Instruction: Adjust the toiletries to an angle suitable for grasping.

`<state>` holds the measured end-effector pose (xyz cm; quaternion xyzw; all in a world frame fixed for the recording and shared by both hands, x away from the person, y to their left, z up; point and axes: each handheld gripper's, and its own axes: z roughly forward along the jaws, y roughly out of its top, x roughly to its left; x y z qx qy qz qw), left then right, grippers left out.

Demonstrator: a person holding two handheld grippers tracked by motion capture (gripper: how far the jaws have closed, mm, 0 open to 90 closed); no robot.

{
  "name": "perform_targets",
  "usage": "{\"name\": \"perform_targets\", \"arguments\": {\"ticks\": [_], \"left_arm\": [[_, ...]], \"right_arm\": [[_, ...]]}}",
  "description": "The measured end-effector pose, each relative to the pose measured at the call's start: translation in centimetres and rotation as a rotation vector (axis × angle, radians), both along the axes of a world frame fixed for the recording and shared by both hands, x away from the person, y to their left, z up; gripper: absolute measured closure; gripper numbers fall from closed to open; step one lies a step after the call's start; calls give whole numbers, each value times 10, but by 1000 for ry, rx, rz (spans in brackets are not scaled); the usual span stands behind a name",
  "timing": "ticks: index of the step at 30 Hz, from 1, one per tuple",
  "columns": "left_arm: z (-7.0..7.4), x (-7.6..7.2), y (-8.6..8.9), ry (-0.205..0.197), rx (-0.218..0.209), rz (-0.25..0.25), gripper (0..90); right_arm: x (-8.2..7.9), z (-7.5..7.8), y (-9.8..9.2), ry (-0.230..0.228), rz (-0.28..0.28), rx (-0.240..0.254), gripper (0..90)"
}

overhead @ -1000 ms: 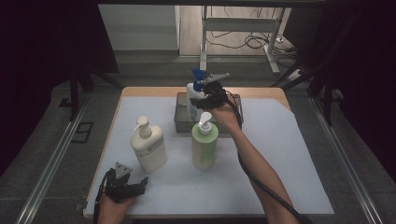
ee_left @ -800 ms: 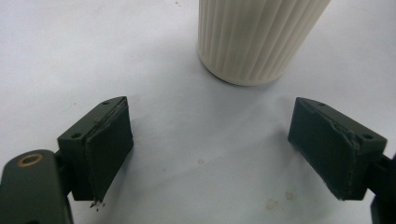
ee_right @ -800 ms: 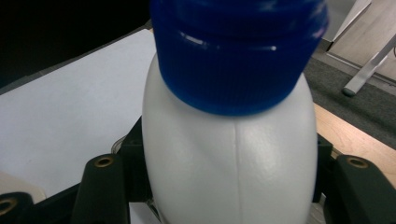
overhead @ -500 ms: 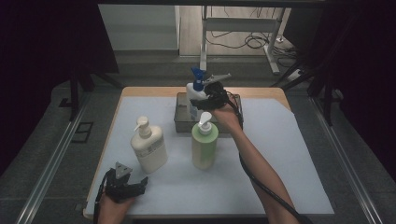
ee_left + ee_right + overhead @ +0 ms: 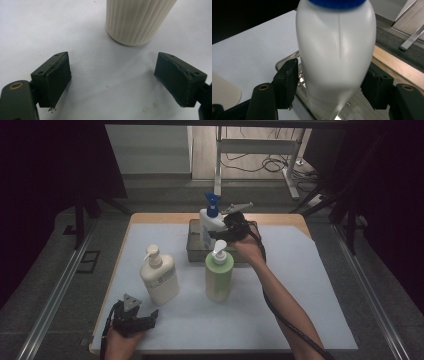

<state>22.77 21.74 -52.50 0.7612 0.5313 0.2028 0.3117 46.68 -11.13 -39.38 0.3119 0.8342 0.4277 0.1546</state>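
Your right tongs (image 5: 329,87) straddle the upright spray bottle (image 5: 337,50) standing in the tray (image 5: 287,62), pads on either side, grip unclear; your released left tongs (image 5: 120,85) idle far off.

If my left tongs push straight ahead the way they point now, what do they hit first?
Most likely the cream ribbed plastic pump bottle: it stands just beyond the open left tongs, slightly right of centre, with bare white table cover between. Exact depth is hard to judge.
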Motion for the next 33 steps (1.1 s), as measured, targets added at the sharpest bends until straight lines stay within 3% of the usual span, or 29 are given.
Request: {"name": "perform_targets", "arguments": {"ticks": [11,16,19,22,25,33], "left_arm": [[0,0,0,0,-1,0,135],[0,0,0,0,0,0,135],[0,0,0,-1,1,-1,135],[0,0,0,-1,-2,0,135],[0,0,0,0,-1,0,135],[0,0,0,0,0,0,135]], "right_arm": [[-12,-5,-21,29,13,11,464],[-17,-5,-29,27,3,14,576],[-18,-7,-33,16,-21,-16,695],[-18,-9,-35,3,-40,-28,762],[-13,-14,-38,21,-57,-33,847],[-3,-23,-31,49,-80,-39,900]]}}
